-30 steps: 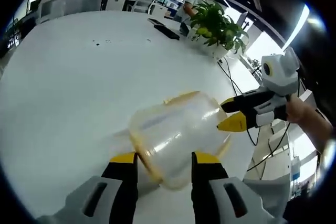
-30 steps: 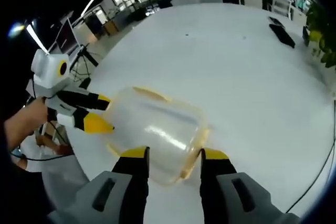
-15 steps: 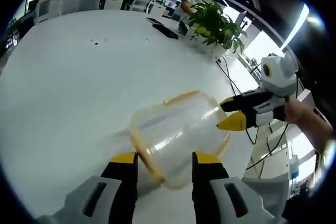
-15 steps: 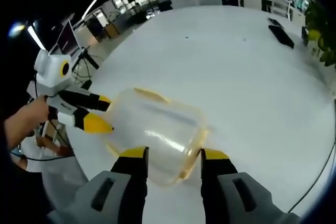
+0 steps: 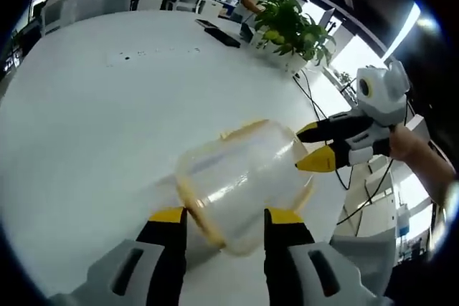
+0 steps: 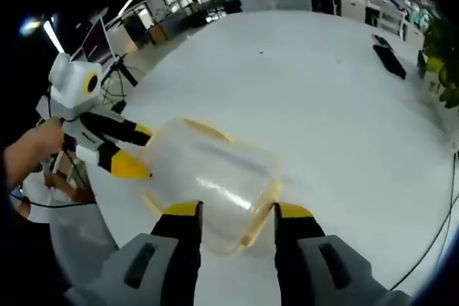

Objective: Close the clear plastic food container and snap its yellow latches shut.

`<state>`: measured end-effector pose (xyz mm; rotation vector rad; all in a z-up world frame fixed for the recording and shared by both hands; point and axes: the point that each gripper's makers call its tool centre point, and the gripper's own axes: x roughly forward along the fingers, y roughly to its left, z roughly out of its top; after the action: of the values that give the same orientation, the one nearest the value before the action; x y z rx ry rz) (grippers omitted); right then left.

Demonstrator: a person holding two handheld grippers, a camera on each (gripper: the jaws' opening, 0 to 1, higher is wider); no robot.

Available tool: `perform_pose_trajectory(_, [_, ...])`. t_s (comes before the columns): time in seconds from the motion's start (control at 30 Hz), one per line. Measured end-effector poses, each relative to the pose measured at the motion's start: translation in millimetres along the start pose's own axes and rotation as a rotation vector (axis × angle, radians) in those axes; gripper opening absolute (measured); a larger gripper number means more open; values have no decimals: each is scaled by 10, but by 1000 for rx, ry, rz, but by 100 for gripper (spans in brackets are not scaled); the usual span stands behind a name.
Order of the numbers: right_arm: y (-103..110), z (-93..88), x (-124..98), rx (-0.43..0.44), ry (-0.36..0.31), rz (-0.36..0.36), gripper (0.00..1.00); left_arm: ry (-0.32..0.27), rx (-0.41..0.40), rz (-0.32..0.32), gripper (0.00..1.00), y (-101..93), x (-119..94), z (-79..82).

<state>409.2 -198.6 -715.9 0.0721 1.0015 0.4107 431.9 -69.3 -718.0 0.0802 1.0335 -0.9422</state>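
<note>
Your left gripper, with its yellow-tipped black jaws, stands parted around the near end of the clear plastic food container with yellow latches, one tip on either side of it; whether the tips press the walls or only flank them you cannot tell from here. In the right gripper view your right gripper straddles the opposite end of the same container in the same way, jaws spread to the tub's width. The tub lies between the two tools on the round white table, near its edge.

Compared with a second ago, the spread of both pairs of jaws is unchanged and the container sits the same between them. In the left gripper view the right gripper has risen slightly and tilted. The green potted plant and the flat black object at the far side have slid a little upward, which is camera movement.
</note>
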Motion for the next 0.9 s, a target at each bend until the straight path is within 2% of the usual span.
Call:
perform_pose_trajectory(0.1, [-40,11,-9,-34,-6,1,34,-10,6,-12,38,-19,-42,62])
perform_pose_trajectory(0.3, [-47,48,-101,-100,-27,-1,31,-39,51,-8,34,-21,-133,199])
perform_pose_trajectory(0.47, [-23,132,-170,-152,-61,3,24,-62,107,-20,31,-97,-168,308])
perform_pose_trajectory(0.7, [76,303,-218,-257,-121,60,14,-72,226,-68,23,-302,-162,349])
perform_pose_trajectory(0.9, [159,406,-233,-281,-151,118,6,-70,295,-116,18,-440,-133,340])
